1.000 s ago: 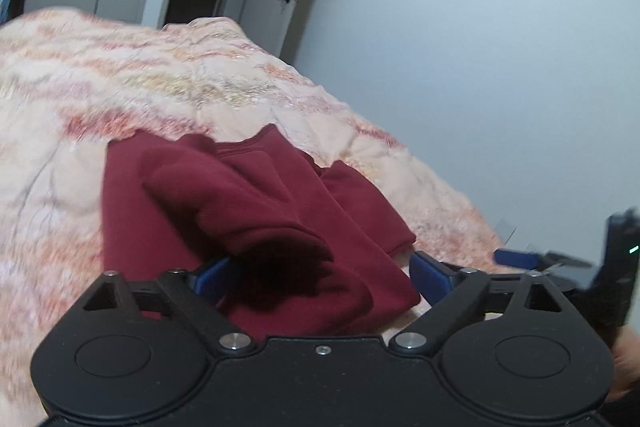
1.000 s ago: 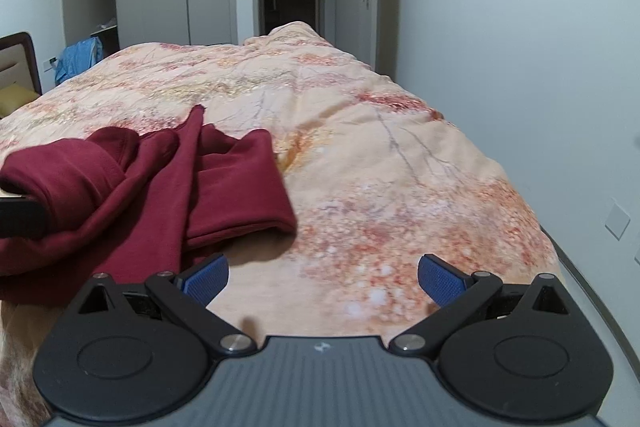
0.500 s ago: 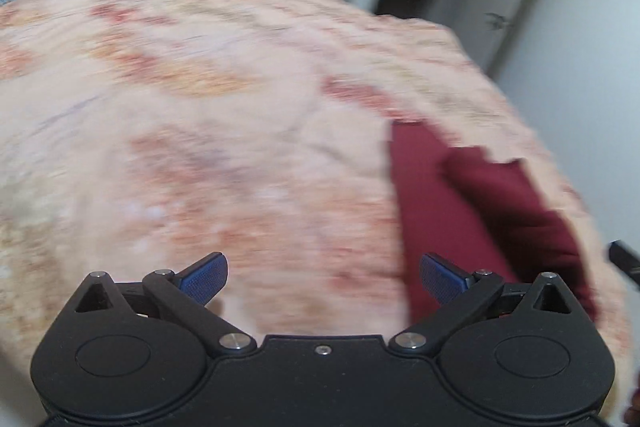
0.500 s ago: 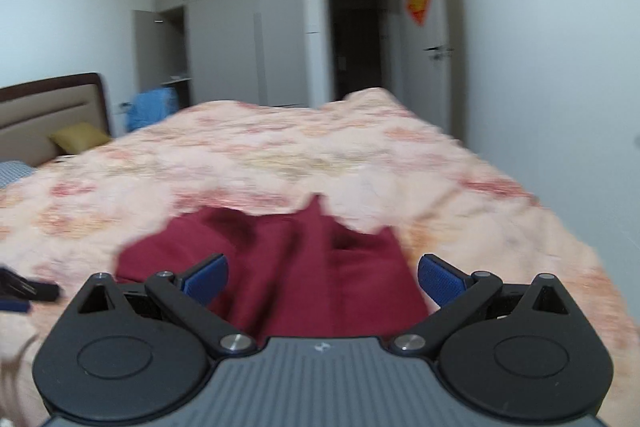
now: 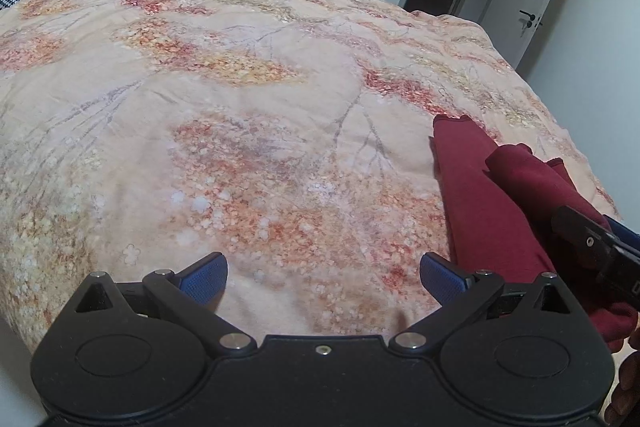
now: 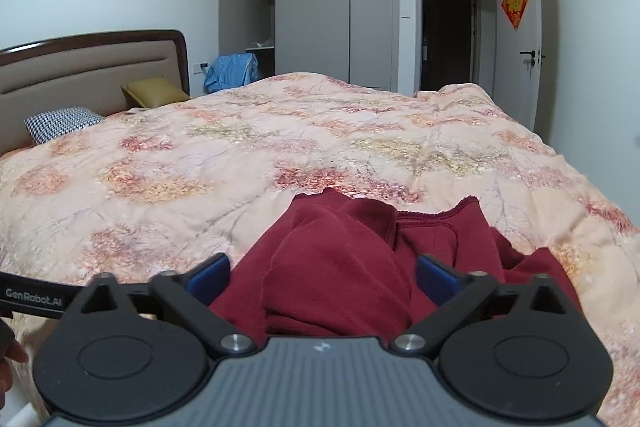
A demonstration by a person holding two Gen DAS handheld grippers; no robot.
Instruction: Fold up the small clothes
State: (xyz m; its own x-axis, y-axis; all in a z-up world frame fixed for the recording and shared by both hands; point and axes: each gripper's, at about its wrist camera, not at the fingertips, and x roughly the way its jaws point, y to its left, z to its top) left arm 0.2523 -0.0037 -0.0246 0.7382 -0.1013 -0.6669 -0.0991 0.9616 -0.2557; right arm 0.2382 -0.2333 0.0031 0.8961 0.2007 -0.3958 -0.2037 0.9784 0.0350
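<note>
A dark red garment (image 6: 360, 259) lies crumpled in a loosely folded heap on the floral bedspread (image 6: 240, 163), near the bed's front edge. My right gripper (image 6: 322, 275) is open, its blue pads (image 6: 436, 277) on either side of the heap, not closed on it. My left gripper (image 5: 322, 277) is open and empty over bare bedspread (image 5: 240, 107), to the left of the garment (image 5: 492, 203). The right gripper's black body (image 5: 596, 247) shows at the right edge of the left wrist view.
A headboard (image 6: 80, 67), a checked pillow (image 6: 60, 123) and a yellow cushion (image 6: 154, 91) lie at the far end of the bed. A blue cloth (image 6: 232, 69) hangs by the grey wardrobe (image 6: 332, 7). A white wall (image 6: 592, 27) and door run along the right.
My left gripper has let go of the garment and swung left over bare bedspread. My right gripper has swung left so that the red heap lies between its open fingers.
</note>
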